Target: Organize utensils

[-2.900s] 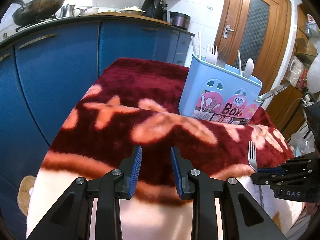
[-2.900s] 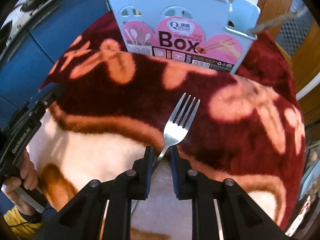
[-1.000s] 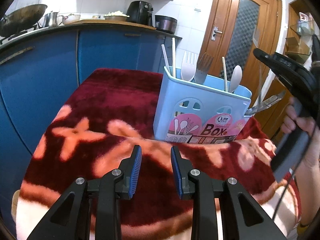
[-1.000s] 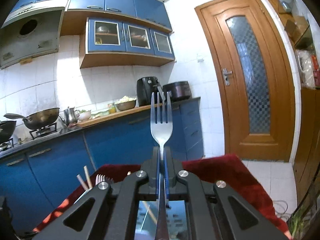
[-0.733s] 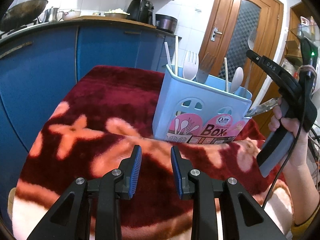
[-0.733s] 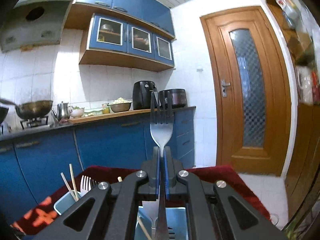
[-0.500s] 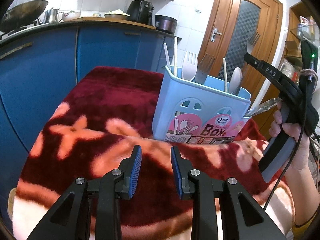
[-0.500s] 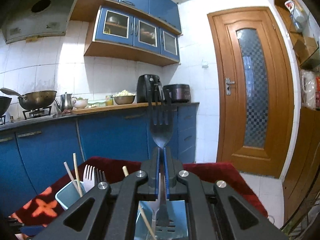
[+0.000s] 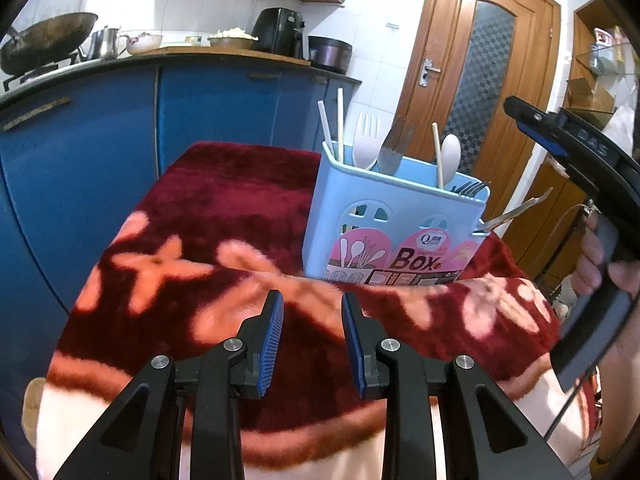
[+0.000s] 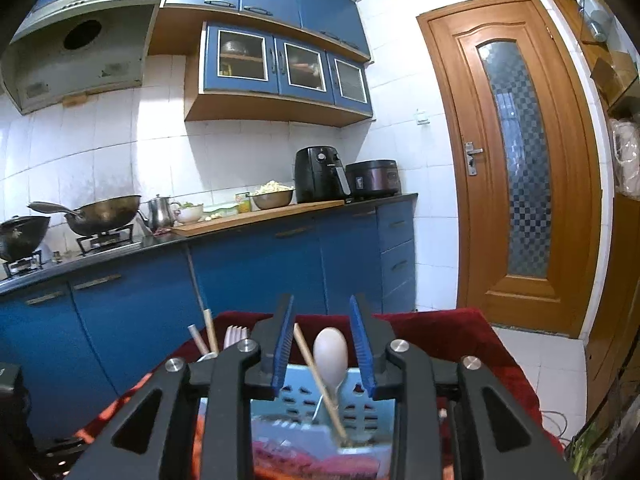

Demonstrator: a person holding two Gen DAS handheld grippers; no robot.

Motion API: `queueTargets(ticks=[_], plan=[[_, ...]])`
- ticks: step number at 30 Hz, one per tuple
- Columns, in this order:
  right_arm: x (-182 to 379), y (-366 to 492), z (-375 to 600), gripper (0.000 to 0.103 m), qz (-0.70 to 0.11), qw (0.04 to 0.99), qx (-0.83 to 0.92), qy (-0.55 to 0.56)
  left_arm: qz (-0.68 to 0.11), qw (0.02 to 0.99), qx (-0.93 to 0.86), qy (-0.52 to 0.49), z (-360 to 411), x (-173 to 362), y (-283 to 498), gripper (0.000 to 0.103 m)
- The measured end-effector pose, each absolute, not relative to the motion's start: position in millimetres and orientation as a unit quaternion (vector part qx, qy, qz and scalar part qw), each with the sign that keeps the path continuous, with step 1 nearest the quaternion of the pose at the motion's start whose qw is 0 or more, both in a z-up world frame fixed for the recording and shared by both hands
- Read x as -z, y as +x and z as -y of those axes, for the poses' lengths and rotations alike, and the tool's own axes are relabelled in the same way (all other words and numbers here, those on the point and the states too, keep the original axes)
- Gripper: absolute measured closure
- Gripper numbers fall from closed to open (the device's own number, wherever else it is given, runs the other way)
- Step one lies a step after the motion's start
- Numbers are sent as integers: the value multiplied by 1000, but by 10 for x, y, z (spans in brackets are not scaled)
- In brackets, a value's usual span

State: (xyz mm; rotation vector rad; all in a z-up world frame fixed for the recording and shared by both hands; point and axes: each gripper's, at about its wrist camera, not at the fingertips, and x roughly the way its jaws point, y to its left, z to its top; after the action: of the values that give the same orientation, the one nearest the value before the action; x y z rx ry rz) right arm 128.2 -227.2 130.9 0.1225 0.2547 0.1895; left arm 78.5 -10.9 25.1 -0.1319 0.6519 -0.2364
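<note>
My right claw (image 10: 322, 344) hangs with jaws apart and empty, low in the frame above the blue utensil box (image 9: 394, 222), where forks, spoons and chopsticks stand. My left claw (image 9: 312, 336) is also apart. No loose utensils show on the tabletop (image 9: 224, 208), so sorting looks nearly finished.

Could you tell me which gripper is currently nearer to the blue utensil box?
The right gripper, open just above the blue utensil box. The left gripper hangs open over the blanket, in front of it.
</note>
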Motion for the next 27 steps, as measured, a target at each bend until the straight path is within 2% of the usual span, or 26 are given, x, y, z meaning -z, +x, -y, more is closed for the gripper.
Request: queueTargets(ticks=[16,27], plan=[[-1157,382,2270,70,-204,971,-104,74,-288,950,109,-51,75,-481,295,73],[-832,-84,2262,62,-238,963,-107,68,-266,959,90,-35,52,-460,-97,73]])
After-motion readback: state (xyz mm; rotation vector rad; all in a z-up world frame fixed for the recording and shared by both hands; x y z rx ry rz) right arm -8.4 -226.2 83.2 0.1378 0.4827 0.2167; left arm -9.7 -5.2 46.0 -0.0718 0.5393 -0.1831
